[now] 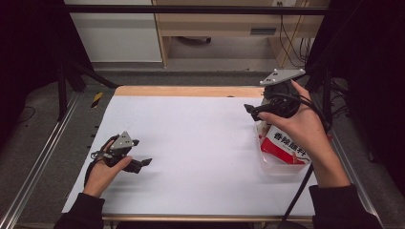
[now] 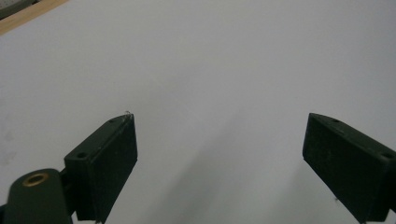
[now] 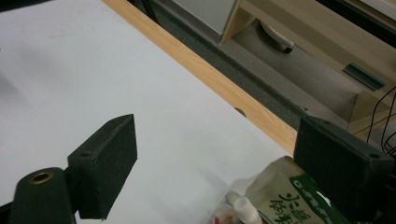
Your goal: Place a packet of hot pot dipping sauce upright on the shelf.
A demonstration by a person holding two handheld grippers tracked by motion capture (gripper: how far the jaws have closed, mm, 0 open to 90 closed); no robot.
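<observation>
White tabletop (image 1: 200, 143): red-and-white packet (image 1: 282, 148) lies just below the released right claw (image 1: 254, 110).

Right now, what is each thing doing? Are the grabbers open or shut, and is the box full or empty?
Left gripper: open, nothing between its jaws, low over the white sheet.
Right gripper: open, holding nothing, raised above the clear box.
Clear box: open on top, packets inside, on the white sheet.
Red and white packet: lying tilted in the clear box.
Green packet: in the clear box, sealed.

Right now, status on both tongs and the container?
Left tongs open, empty, low over the white sheet. Right tongs open, empty, above clear container of packets. Nothing in the way.
</observation>
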